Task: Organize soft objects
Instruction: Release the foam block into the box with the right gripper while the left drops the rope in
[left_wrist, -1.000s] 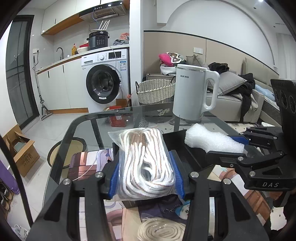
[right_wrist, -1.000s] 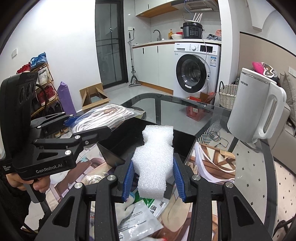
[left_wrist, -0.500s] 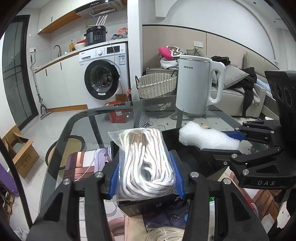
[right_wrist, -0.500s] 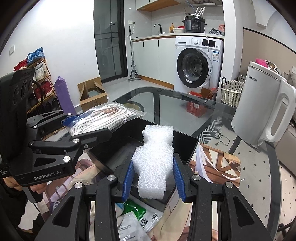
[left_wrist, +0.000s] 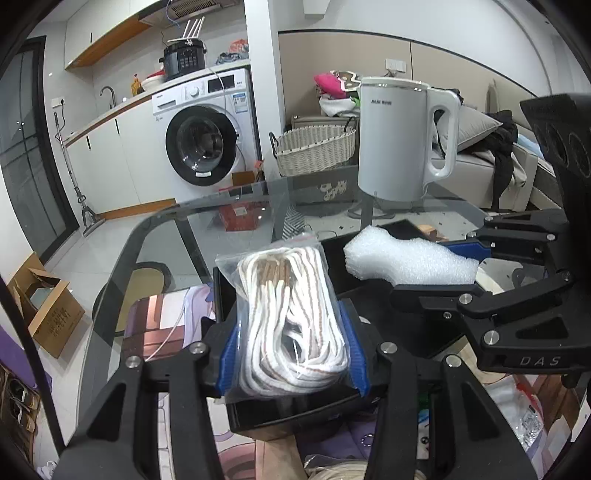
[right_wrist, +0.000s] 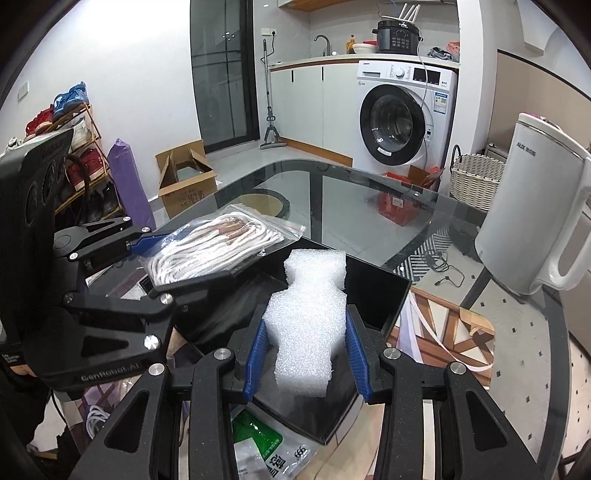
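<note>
My left gripper (left_wrist: 291, 354) is shut on a clear bag of white rope (left_wrist: 291, 325) and holds it above an open black box (left_wrist: 266, 413). My right gripper (right_wrist: 306, 354) is shut on a white foam piece (right_wrist: 310, 317) and holds it above the same black box (right_wrist: 380, 295). In the right wrist view the bag of rope (right_wrist: 218, 243) and the left gripper (right_wrist: 147, 258) are at left. In the left wrist view the foam piece (left_wrist: 406, 260) and the right gripper (left_wrist: 480, 266) are at right.
A white electric kettle (left_wrist: 402, 136) stands on the glass table (right_wrist: 332, 192) beyond the box. A green-printed packet (right_wrist: 269, 450) and more coiled rope (left_wrist: 343, 470) lie on the patterned mat (right_wrist: 450, 332) under the grippers. A white cord (right_wrist: 96, 421) lies at lower left.
Both grippers have moved forward over the black box with their loads; the box now lies lower and nearer under the fingers. The grips have not changed.
</note>
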